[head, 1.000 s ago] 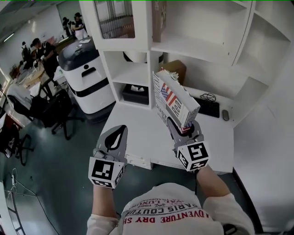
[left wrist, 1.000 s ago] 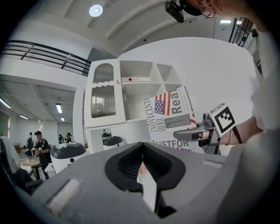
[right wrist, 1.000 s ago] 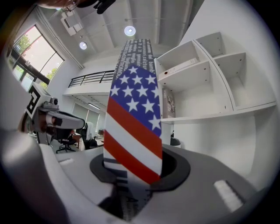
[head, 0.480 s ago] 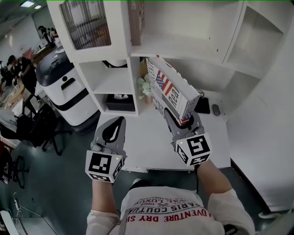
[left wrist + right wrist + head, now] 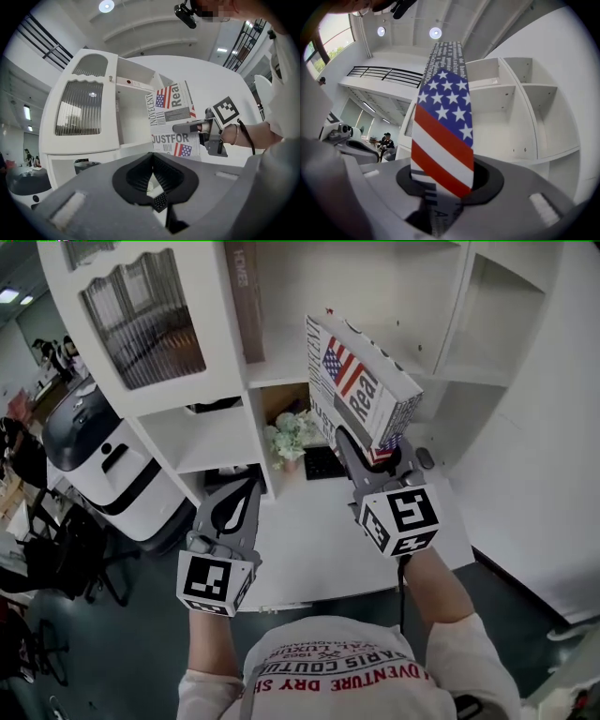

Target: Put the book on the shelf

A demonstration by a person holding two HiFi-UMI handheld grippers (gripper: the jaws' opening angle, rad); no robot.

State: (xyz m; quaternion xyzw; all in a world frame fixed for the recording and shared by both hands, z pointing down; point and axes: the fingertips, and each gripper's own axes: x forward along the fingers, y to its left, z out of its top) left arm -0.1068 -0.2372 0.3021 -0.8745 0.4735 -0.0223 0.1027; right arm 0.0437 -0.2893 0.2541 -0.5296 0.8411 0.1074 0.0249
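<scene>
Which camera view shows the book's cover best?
The left gripper view: the book shows its printed cover nearly face-on. The head view sees it obliquely from above; the right gripper view sees only its flag-striped edge.

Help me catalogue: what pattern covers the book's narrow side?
Book: stars and stripes; best in right gripper view.

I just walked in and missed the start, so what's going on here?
A person with a gripper in each hand is putting a book away. The right gripper is clamped on the near end of the flag-covered book, holding it up in front of the white shelf unit. The book is not yet on a shelf. The left gripper is shut and empty, held lower beside it.
</scene>
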